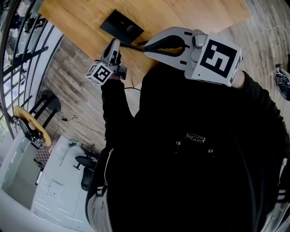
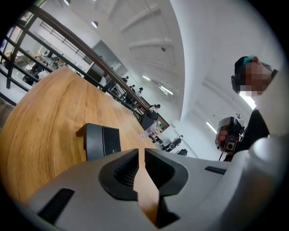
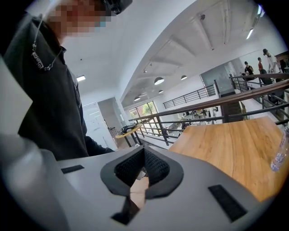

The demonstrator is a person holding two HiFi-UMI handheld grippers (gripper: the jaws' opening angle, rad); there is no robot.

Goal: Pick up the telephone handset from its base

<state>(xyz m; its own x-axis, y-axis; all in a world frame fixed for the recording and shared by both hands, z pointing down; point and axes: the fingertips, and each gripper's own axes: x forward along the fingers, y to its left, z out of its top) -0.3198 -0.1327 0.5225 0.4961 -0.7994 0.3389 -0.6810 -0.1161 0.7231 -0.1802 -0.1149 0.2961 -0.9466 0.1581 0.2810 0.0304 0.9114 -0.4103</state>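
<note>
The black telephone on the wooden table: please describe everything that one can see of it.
The black telephone is a flat, rectangular, matt box, plastic by its look. It lies flat on the wooden table, near the edge closest to the person. A dark cable seems to leave its near side. Handset and base cannot be told apart. Nothing else touches it.

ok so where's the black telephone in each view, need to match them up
Head view: the black telephone lies at the top, left of centre, on the wooden table.
Left gripper view: the black telephone is left of centre, just beyond the jaws, on the wooden table.
Right gripper view: not in it.
Shared landmark: the wooden table, at right in the right gripper view.
</note>
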